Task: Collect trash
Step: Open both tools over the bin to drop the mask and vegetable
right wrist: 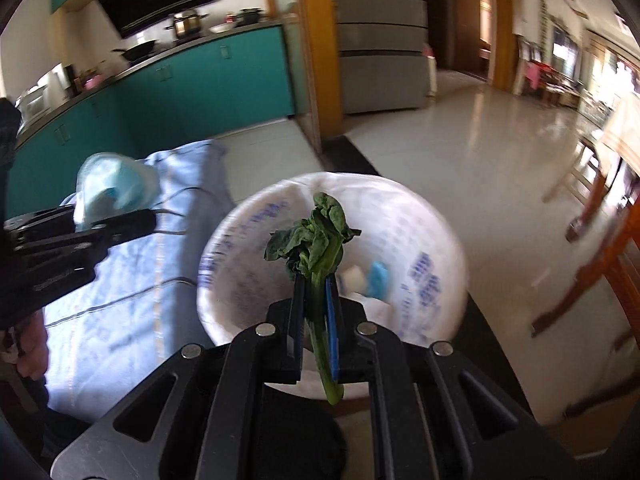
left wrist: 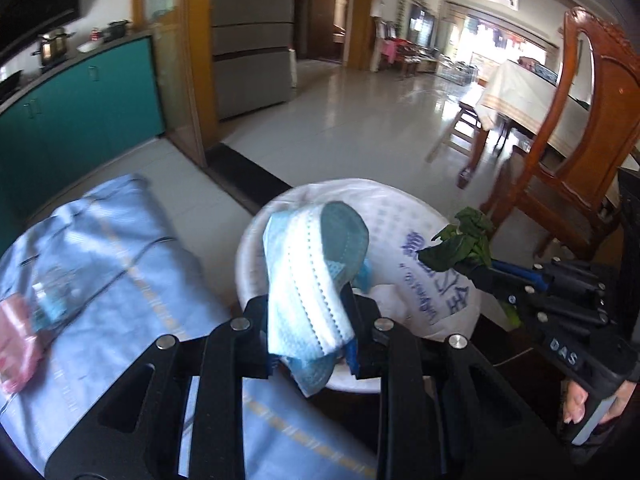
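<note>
Left wrist view: the left gripper [left wrist: 310,332] is clenched on a crumpled blue-and-white disposable face mask [left wrist: 316,264], which stands up between its black fingers and droops below them. It hangs over the near rim of a round bin lined with a white plastic bag printed in blue [left wrist: 404,216], which stands beside a pale blue striped cloth [left wrist: 120,264] covering a surface.

Right wrist view: the right gripper [right wrist: 316,320] is closed tight on the stem of a wilted dark green leafy vegetable [right wrist: 316,236], its leaves bunched above the blue-padded fingertips [right wrist: 331,320] and the stalk end poking out beneath. It sits above the bin's opening, where a small white scrap [right wrist: 354,278] and a blue scrap [right wrist: 378,278] lie inside the liner.
</note>
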The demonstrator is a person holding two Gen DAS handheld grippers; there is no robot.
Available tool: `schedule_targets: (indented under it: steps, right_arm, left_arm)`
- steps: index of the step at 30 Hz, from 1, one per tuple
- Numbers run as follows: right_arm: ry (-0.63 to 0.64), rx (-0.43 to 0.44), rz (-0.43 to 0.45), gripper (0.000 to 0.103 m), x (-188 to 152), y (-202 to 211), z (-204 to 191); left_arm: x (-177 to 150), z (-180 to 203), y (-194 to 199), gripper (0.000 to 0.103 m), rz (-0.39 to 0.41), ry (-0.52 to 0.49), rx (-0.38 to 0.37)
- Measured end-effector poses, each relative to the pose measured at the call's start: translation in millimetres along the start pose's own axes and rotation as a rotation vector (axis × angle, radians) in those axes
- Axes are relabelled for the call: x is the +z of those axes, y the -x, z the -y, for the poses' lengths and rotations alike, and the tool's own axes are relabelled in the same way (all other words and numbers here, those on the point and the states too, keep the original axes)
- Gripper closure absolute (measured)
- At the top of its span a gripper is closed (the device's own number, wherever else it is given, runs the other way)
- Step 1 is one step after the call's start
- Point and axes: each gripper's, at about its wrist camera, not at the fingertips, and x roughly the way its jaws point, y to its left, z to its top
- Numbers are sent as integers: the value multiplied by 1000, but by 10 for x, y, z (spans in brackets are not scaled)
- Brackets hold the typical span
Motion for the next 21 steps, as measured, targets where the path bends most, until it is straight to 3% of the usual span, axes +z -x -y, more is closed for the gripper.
schedule_targets:
  steps: [5, 6, 9, 12, 19, 20, 21]
  right_arm:
    - [-48, -44, -15, 93, -100, 21, 242]
    - [-59, -50, -21, 93, -117, 14, 285]
    - [-71, -57, -30, 93, -158, -12, 331]
    - [-67, -47, -36, 93, -134, -73, 298]
    - [-45, -10, -45, 92, 44, -338, 154]
    - [-38, -20, -56, 89, 69, -395, 121]
    - [-27, -48, -77, 78, 94, -479, 86]
  left_arm:
    - [82, 295, -469, 74, -51, -49, -18]
    - [86, 323, -527, 69, -57, -54, -12]
    - [53, 349, -597, 37, -56, -77, 12]
    - [28, 305, -534, 26, -26, -89, 44]
    - [-109, -125, -233, 21, -3, -39, 163]
    - [-138, -187, -182, 21, 1, -31, 192]
    - [-180, -280, -124, 20, 7, -19, 230]
